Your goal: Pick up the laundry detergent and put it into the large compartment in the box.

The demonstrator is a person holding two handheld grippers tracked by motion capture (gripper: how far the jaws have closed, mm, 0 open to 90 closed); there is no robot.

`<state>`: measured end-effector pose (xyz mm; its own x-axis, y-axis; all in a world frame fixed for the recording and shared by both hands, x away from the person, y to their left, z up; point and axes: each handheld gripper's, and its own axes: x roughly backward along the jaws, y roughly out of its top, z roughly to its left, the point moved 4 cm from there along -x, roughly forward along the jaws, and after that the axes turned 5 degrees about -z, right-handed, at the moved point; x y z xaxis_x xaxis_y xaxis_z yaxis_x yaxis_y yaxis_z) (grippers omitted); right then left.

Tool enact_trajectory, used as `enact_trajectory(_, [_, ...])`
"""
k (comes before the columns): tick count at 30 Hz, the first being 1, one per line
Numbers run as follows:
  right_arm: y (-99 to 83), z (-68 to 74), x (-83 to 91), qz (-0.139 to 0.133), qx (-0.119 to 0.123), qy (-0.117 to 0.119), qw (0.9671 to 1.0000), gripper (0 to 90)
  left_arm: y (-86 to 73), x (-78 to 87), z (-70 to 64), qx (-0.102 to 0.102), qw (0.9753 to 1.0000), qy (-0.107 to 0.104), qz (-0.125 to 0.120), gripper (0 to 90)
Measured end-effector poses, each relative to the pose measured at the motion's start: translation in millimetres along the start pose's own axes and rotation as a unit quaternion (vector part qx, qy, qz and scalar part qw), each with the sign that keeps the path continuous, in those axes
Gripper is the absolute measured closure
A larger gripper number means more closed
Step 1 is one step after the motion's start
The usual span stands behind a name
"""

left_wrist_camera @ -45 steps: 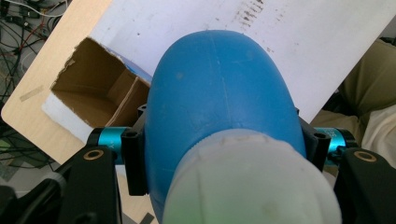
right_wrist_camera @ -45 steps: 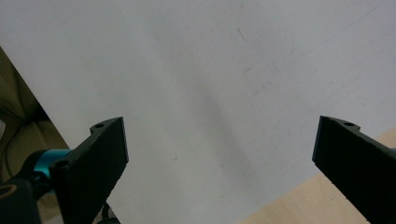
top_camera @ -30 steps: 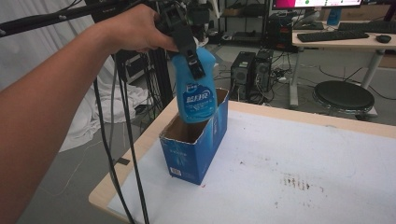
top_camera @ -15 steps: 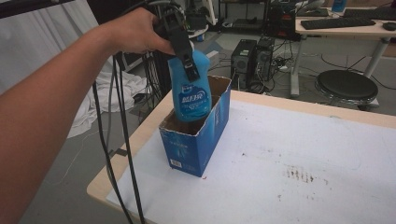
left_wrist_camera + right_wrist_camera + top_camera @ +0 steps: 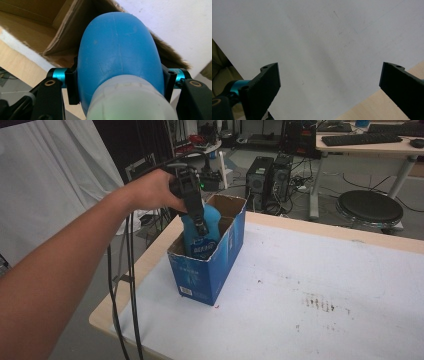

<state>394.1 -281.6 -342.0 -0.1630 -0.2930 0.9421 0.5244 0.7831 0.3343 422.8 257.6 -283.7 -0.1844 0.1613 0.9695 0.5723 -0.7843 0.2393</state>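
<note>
Where it hung above a second ago, blue bottle [image 5: 202,232] now sits partly inside cardboard box [image 5: 212,265], seemingly not bottomed. Left gripper [image 5: 196,212] stays clamped on it. Right gripper [image 5: 329,85] jaws apart over the white table [image 5: 317,37].

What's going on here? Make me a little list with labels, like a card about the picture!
Held thing: blue bottle, partly down inside the box
Holder: left claw, shut on the bottle's sides
Box: blue cardboard box, open at the top, standing near the table's left edge
Table: white sheet on a wooden table
Right claw: right claw, wide open, nothing between its jaws, over the white sheet
Background: black stool, computer towers on the floor
</note>
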Motion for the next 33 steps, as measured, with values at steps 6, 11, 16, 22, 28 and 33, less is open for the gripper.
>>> enact_trajectory(6, [-0.4, -0.9, -2.0, 0.003, -0.004, 0.0, 1.0, 2.5, -5.2, -26.9, 1.1, 0.005, 0.9999, -0.005, 0.015, 37.3])
enact_trajectory(11, [-0.5, -1.8, -3.0, 0.005, -0.005, 0.001, 1.0, 2.5, -8.6, -41.2, 2.2, 0.009, 0.9997, -0.013, 0.018, 37.4])
enact_trajectory(16, [-0.8, -1.9, -3.3, 0.007, -0.006, 0.001, 1.0, 2.5, -9.7, -47.2, 2.7, 0.014, 0.9996, -0.017, 0.015, 37.3])
enact_trajectory(22, [-1.2, -2.0, -4.8, 0.007, -0.005, 0.002, 1.0, 2.5, -9.3, -48.5, 3.9, 0.022, 0.9994, -0.019, 0.017, 37.2])
enact_trajectory(28, [-0.3, -1.0, -5.1, 0.006, -0.004, 0.003, 1.0, 2.5, -9.8, -48.2, 4.7, 0.032, 0.9991, -0.021, 0.02, 36.6])
enact_trajectory(33, [-1.2, -1.2, -4.5, 0.005, -0.004, 0.002, 1.0, 2.5, -8.7, -39.7, 6.0, 0.043, 0.9989, -0.02, 0.0, 32.6])
